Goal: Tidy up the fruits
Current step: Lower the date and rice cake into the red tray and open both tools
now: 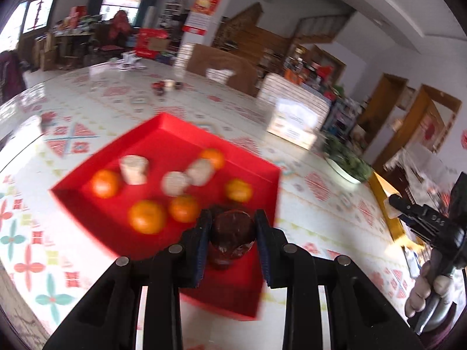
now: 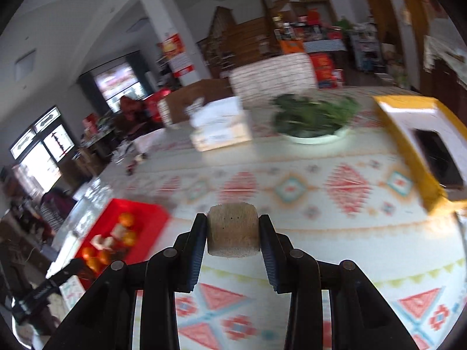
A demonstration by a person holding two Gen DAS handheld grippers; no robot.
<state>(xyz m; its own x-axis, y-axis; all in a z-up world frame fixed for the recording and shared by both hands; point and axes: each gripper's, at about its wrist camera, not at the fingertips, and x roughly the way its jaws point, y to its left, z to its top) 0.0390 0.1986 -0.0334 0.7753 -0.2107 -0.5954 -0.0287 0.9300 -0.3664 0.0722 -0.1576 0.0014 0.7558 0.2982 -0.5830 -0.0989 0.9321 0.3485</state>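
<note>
With the left gripper (image 1: 233,227) clamped on a dark red fruit (image 1: 232,234) and the right gripper (image 2: 233,232) clamped on a beige cylindrical piece (image 2: 233,230), five oranges (image 1: 147,216) and three beige pieces (image 1: 134,169) remain in the red tray (image 1: 163,128), so sorting looks barely begun.

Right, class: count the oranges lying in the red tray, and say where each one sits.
5. In the red tray: one orange at the left, one at the near front, one just right of it, one on the right, one at the back behind a pale piece. Blur may hide others.
</note>
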